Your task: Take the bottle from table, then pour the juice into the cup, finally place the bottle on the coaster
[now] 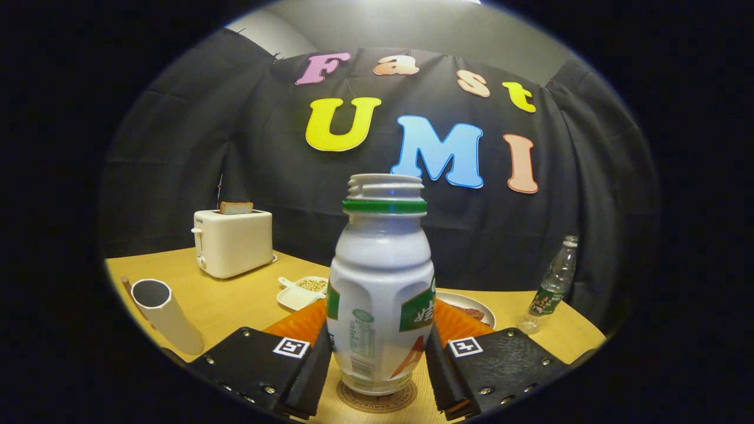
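A white plastic bottle (pixel 380 282) with a green neck ring and no cap stands upright between my fingers. Its base rests on a round brown coaster (pixel 377 401) on the wooden table (pixel 235 306). My gripper (pixel 378 347) is shut on the bottle, with both inner pads against the lower body. A white cup (pixel 166 315) with a dark inside stands well off to the left of the left finger; what it holds is hidden.
A white toaster (pixel 232 241) with a bread slice stands at the back left. Beyond the bottle lie an orange mat (pixel 297 324), a small white dish with a spoon (pixel 303 291) and a plate (pixel 471 307). A clear water bottle (pixel 554 282) stands at the far right.
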### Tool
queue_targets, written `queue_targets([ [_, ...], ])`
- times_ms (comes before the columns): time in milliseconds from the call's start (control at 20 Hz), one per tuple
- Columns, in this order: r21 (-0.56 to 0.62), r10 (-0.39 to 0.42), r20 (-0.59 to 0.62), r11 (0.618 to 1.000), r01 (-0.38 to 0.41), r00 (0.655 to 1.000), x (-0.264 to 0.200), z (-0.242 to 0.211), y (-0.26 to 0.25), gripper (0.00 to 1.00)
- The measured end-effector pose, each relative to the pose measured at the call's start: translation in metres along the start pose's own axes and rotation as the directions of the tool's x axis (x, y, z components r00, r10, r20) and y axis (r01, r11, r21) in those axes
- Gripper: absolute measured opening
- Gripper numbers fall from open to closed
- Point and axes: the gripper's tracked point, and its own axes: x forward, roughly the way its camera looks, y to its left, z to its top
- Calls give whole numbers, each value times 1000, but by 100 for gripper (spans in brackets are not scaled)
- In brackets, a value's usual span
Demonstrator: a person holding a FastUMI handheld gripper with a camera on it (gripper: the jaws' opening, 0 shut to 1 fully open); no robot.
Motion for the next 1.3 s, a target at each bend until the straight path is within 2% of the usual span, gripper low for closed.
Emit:
queue_targets([
  [800,74,-9,-101,997,17,995,10,-48,-7,71],
  [1150,78,-43,-57,996,48,997,10,-47,-10,71],
  [1300,94,-59,-50,994,64,997,10,-47,-12,74],
])
